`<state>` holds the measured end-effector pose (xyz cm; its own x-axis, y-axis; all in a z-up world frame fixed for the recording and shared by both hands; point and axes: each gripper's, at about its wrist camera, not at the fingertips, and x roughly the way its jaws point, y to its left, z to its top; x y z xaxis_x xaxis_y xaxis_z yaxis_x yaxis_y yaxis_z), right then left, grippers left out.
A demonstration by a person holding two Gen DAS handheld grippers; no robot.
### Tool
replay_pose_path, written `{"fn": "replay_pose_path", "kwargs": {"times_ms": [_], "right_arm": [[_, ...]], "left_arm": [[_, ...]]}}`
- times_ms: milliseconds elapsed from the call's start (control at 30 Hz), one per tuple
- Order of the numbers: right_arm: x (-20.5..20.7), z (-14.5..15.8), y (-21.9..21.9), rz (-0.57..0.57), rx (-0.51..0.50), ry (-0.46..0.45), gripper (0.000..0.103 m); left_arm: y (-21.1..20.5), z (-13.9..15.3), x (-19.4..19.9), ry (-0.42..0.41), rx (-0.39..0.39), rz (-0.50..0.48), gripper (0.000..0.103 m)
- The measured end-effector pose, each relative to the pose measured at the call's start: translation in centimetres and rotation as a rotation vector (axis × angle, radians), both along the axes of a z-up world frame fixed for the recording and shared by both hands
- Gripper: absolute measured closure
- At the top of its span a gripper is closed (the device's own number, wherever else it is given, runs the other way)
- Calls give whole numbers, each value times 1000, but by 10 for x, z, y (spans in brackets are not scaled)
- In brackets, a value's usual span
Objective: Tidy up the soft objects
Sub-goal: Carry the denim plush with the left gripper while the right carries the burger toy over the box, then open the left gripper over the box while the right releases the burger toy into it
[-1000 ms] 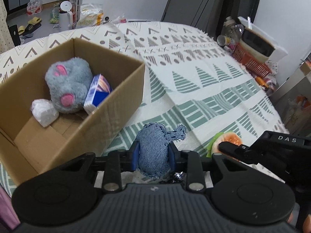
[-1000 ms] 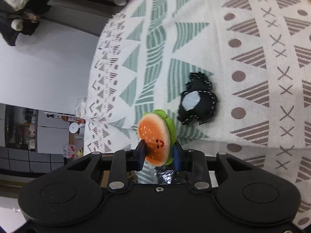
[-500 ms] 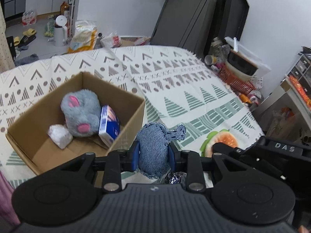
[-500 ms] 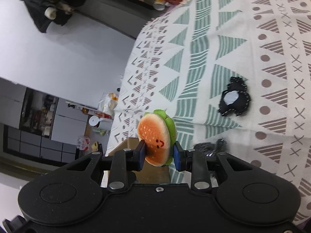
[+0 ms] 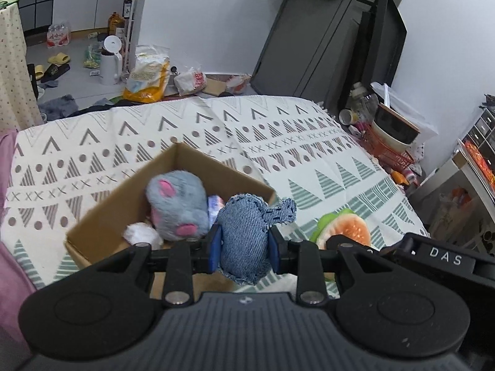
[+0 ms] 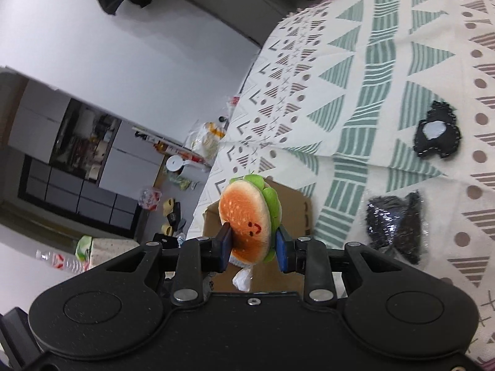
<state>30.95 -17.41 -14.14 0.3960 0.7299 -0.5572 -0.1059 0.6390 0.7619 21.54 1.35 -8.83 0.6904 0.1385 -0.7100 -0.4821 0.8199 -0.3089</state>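
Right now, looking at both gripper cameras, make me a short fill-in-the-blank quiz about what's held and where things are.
1. The left gripper is shut on a toy made of blue ____ fabric.
2. The right gripper is shut on a plush ____ with a smiley face.
3. The grey plush mouse lies inside the ____ box.
4. The black felt toy lies on the patterned ____.

Missing words: denim; burger; cardboard; cloth

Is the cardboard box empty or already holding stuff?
Holding stuff: the open cardboard box contains a grey plush mouse, a white soft lump and a partly hidden packet.
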Motion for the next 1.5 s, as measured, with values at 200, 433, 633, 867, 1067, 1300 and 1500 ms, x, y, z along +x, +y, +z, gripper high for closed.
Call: {"fn": "replay_pose_path", "kwargs": {"times_ms": [200,433,633,867,1067,1300,1500], "right_arm": [[-9,1,19,49,-14,-36,74],[-20,3,46,113,-28,-81,74],[-23,-4,67,152,-72,-81,74],[-29,-13,82,197,-121,-79,74],[-30,-16,94,236,-146,-84,73],[-29,-19,102,253,-168,-86,70],[-29,-15,93,244,-113,-66,49]], "left_arm": [[24,-3,-10,6,-13,32,73],[52,-16,-19,39,-35,70,73],[72,-30,-23,76,-63,91,73],[87,-52,-25,116,-103,100,72],[93,-58,-19,179,-73,111,62],[93,-51,-16,175,-53,89,43],[91,-44,-19,160,-41,86,41]]}}
